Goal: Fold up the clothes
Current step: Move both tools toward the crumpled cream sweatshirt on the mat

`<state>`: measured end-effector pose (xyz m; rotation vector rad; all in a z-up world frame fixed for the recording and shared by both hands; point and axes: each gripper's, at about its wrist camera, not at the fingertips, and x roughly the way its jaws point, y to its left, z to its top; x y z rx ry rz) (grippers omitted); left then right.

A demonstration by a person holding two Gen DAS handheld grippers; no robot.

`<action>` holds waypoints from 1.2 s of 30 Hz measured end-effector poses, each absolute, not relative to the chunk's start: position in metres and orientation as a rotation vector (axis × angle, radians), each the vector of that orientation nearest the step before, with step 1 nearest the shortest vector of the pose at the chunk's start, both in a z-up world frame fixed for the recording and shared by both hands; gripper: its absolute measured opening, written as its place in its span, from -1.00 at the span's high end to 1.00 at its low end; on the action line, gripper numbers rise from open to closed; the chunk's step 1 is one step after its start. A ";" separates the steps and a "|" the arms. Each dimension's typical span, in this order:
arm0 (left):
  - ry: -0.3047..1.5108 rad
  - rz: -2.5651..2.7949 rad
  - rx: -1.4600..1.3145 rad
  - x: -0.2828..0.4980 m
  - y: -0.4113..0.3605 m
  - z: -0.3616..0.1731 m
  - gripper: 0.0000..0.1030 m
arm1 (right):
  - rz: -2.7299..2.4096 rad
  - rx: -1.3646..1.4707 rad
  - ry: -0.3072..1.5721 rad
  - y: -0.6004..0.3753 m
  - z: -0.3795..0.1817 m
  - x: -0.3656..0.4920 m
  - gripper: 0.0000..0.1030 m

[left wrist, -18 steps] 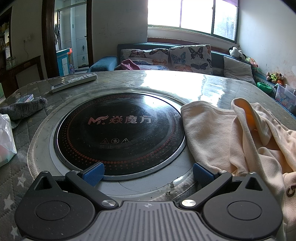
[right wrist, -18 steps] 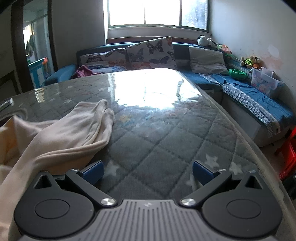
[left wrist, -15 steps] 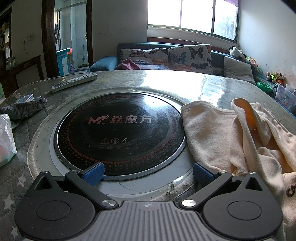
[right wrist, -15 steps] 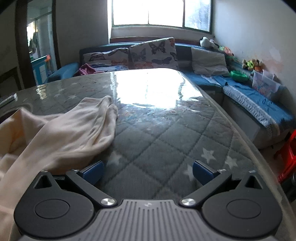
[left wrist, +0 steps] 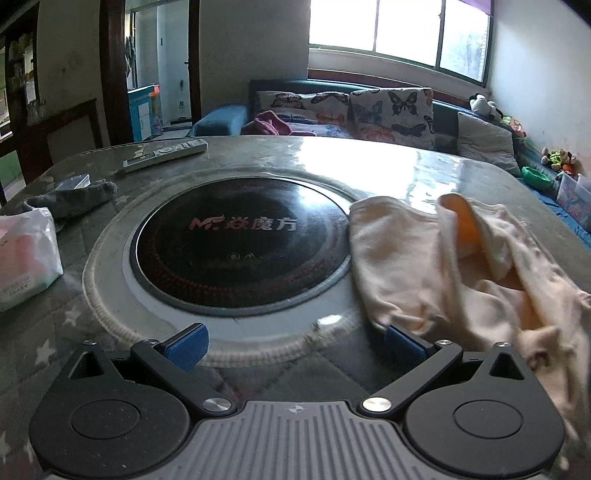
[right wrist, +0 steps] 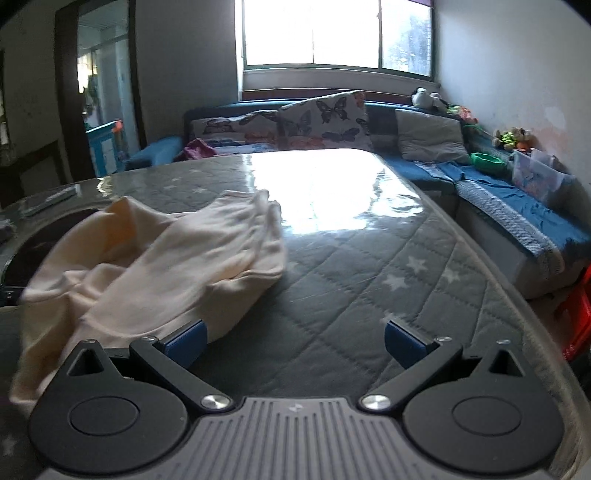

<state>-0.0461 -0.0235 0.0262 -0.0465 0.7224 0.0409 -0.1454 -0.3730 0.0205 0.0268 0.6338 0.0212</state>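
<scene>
Bright multi-pane window point(right wrist: 336, 33) in far wall, daylight glaring off glossy quilted grey star-print table cover point(right wrist: 369, 266). Blue L-shaped sofa point(right wrist: 498, 192) below window, running along right white wall point(right wrist: 517, 74). Butterfly-print cushions point(left wrist: 391, 110) and plain grey cushion point(right wrist: 430, 142) on sofa. Dark wooden doorway point(left wrist: 110, 74) at left.

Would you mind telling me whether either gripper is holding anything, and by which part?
Nothing is held: left gripper and right gripper are open beside the crumpled cream garment.
</scene>
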 end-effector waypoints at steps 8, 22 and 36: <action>0.754 0.053 -0.047 -0.071 -0.038 0.033 -1.00 | 0.091 0.013 0.654 -0.347 0.021 -0.156 -1.00; 0.781 0.016 0.006 -0.089 -0.057 0.033 -1.00 | 0.163 0.006 0.711 -0.331 0.015 -0.177 -1.00; 0.782 -0.007 0.042 -0.099 -0.067 0.036 -1.00 | 0.204 -0.024 0.709 -0.318 0.019 -0.185 -1.00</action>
